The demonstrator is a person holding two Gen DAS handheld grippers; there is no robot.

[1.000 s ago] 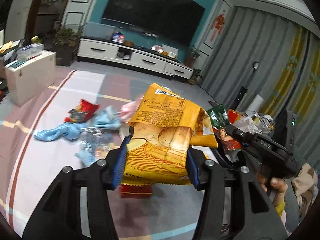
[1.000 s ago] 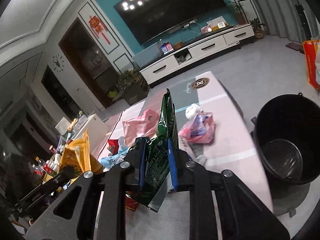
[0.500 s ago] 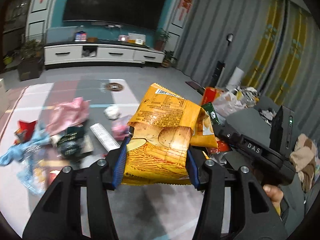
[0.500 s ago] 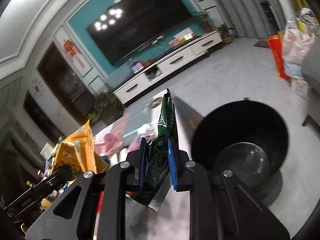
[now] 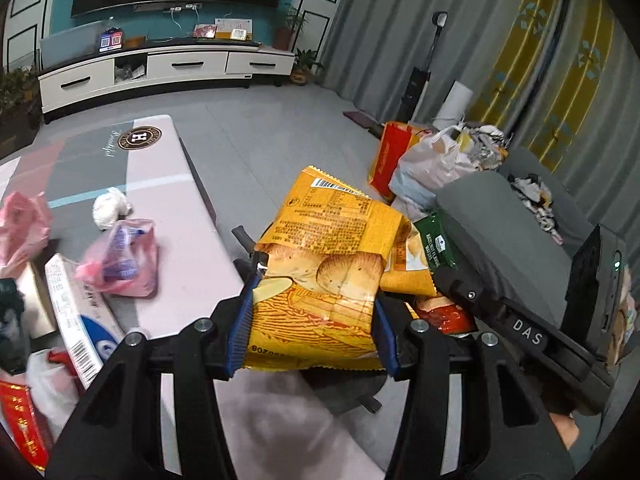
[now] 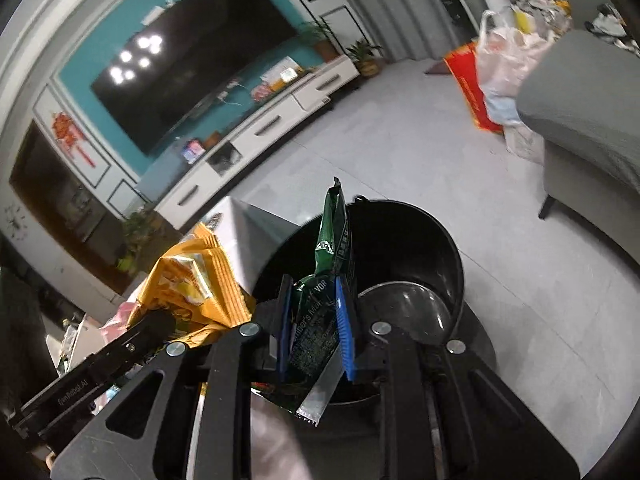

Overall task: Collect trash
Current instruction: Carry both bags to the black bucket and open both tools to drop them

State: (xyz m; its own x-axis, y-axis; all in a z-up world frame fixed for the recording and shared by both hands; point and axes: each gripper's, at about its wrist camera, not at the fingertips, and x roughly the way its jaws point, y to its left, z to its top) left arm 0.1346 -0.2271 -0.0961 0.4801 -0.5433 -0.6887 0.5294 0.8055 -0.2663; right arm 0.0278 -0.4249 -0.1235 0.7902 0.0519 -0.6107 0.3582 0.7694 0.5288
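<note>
Item: left hand-held gripper (image 5: 312, 328), lower centre of the left wrist view. Jaws about half open, blue pads pressed on both sides of a yellow chip bag (image 5: 324, 280), which stands upright between them (gripped low on its body, probably so the crumpled top stays clear).

Item: right hand-held gripper (image 6: 314, 328), lower centre of the right wrist view. Jaws narrow, clamped on a green snack bag (image 6: 324, 292) held edge-on, its silver lining hanging out below. The flat bag accounts for the narrow gap.

Item: black bin (image 6: 400, 256), on the grey floor, centre of the right wrist view. The green bag sits over its mouth, judged ready for dropping; the yellow bag is just left of the rim.

Item: remaining litter on the pale surface (image 5: 188, 248), left of the left wrist view: a pink plastic bag (image 5: 120, 260), a white paper wad (image 5: 110, 208), a flat box (image 5: 80, 320). All well apart from the bin, not yet collected.
</note>
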